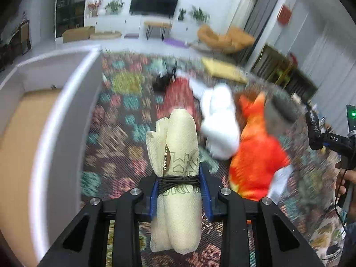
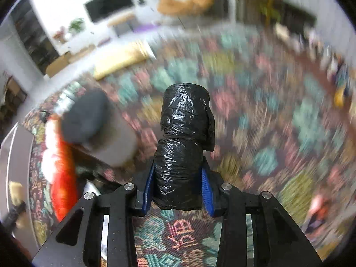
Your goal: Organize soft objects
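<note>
My left gripper (image 1: 178, 191) is shut on a rolled cream cloth (image 1: 175, 155) tied with dark string, held above the patterned rug. My right gripper (image 2: 178, 189) is shut on a black plastic bag roll (image 2: 184, 142), also held above the rug. A white soft toy (image 1: 220, 120) and an orange plush (image 1: 255, 155) lie on the rug to the right of the left gripper. The orange plush (image 2: 62, 173) also shows at the left of the right wrist view, under a grey round soft object (image 2: 89, 120). The right gripper with the black roll (image 1: 313, 129) shows at the right edge of the left wrist view.
A white-walled box with a tan bottom (image 1: 26, 138) stands at the left. A yellow cushion (image 1: 222, 69) lies further back on the rug. A TV stand, plants and an orange chair (image 1: 224, 37) line the far wall. Small items (image 2: 333, 71) lie along the rug's right edge.
</note>
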A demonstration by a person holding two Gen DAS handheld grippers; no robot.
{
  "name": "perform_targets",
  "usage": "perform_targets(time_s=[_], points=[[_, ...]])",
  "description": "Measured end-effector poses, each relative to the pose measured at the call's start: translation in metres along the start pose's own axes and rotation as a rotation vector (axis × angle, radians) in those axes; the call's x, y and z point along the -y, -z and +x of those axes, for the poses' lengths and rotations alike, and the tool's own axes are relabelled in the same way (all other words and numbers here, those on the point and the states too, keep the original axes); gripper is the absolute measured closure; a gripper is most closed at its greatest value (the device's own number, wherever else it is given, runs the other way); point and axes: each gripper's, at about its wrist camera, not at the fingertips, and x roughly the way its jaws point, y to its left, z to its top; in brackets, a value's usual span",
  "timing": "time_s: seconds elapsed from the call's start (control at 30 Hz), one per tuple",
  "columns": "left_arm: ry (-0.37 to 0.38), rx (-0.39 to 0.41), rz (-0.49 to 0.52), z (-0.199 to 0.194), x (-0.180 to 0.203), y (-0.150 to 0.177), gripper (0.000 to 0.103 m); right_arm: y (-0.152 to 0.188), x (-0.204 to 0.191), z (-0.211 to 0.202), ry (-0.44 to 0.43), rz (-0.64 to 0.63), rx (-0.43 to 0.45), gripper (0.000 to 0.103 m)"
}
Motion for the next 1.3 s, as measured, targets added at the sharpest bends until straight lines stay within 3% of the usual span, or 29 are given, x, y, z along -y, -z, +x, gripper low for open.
perform_targets(time_s=[0.1, 0.2, 0.37, 0.47, 0.5, 0.57, 0.6, 0.63, 0.7, 0.83, 1.0, 1.03, 1.1, 1.17, 1.3], points=[[-0.02, 0.063, -0.014, -0.043, -0.025, -0.011, 0.072, -0.008, -0.055, -0.042, -0.098, -0.105, 0.04, 0.065], [-0.077, 0.102, -0.047, -0.081, -0.064, -0.009, 0.072, 0.003, -0.138, -0.075, -0.294, -0.209, 0.035, 0.064], [-0.274, 0.117, -0.112, -0.132, -0.143, 0.015, 0.072, 0.053, -0.28, -0.098, -0.622, -0.336, -0.072, 0.064], [-0.364, 0.091, -0.144, -0.147, -0.181, 0.033, 0.071, 0.086, -0.344, -0.107, -0.758, -0.389, -0.143, 0.063], [-0.387, 0.079, -0.152, -0.147, -0.189, 0.038, 0.07, 0.096, -0.369, -0.107, -0.818, -0.415, -0.171, 0.058], [-0.446, 0.059, -0.174, -0.147, -0.207, 0.048, 0.058, 0.11, -0.396, -0.104, -0.881, -0.429, -0.21, 0.031], [-0.463, 0.054, -0.189, -0.146, -0.211, 0.052, 0.035, 0.112, -0.402, -0.101, -0.887, -0.427, -0.214, 0.022], [-0.48, 0.057, -0.213, -0.146, -0.218, 0.055, 0.016, 0.111, -0.402, -0.098, -0.877, -0.424, -0.202, 0.023], [-0.492, 0.094, -0.234, -0.148, -0.22, 0.059, 0.014, 0.104, -0.39, -0.096, -0.858, -0.406, -0.169, 0.023], [-0.44, 0.13, -0.232, -0.145, -0.202, 0.057, 0.014, 0.101, -0.325, -0.092, -0.708, -0.357, -0.06, 0.023], [-0.258, 0.165, -0.115, -0.133, -0.128, 0.051, 0.014, 0.126, -0.199, -0.051, -0.319, -0.336, 0.034, 0.023], [-0.215, 0.164, -0.084, -0.128, -0.109, 0.051, 0.014, 0.136, -0.169, -0.041, -0.234, -0.328, 0.039, 0.023], [-0.121, 0.149, -0.005, -0.112, -0.065, 0.055, 0.011, 0.149, -0.119, -0.02, -0.144, -0.301, -0.008, 0.023], [-0.057, 0.115, 0.077, -0.089, -0.022, 0.062, 0.003, 0.162, -0.087, -0.009, -0.114, -0.258, -0.044, 0.023], [-0.062, 0.04, 0.238, -0.027, 0.033, 0.086, 0.002, 0.189, -0.05, 0.012, -0.062, -0.246, -0.094, 0.023]])
